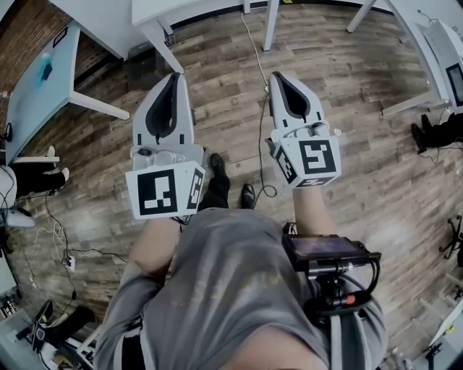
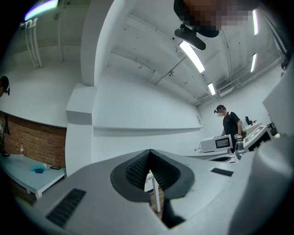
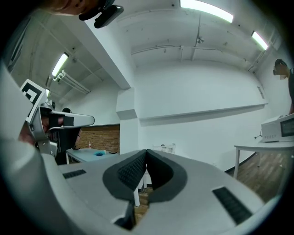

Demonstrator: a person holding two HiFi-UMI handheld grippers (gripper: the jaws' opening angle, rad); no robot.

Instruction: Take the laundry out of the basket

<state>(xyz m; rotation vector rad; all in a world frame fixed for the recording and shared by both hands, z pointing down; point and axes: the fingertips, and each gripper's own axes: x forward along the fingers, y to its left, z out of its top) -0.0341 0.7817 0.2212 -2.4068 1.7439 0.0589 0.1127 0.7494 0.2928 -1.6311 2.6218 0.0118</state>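
**A:** What do we see, biggest first?

**B:** The wood floor spreads all round our grey shirt. White counters stand on it well ahead of the shirt.

**A:** And our claws?

**B:** We hold both out in front of the shirt, apart from each other. The left claw has its jaws pressed together with nothing between them. The right claw is the same, closed and empty.

**A:** Where is the laundry?

**B:** We cannot tell. In the right gripper view a white grid box stands by the wall ahead of the shirt, just past the right claw's tips. Whether it is the basket, we cannot say.

**A:** Anything smaller?

**B:** A black device sits at the shirt's right side. A thin cable runs over the floor ahead of the shirt, between our claws. Two dark shoes show just ahead of the shirt's hem.
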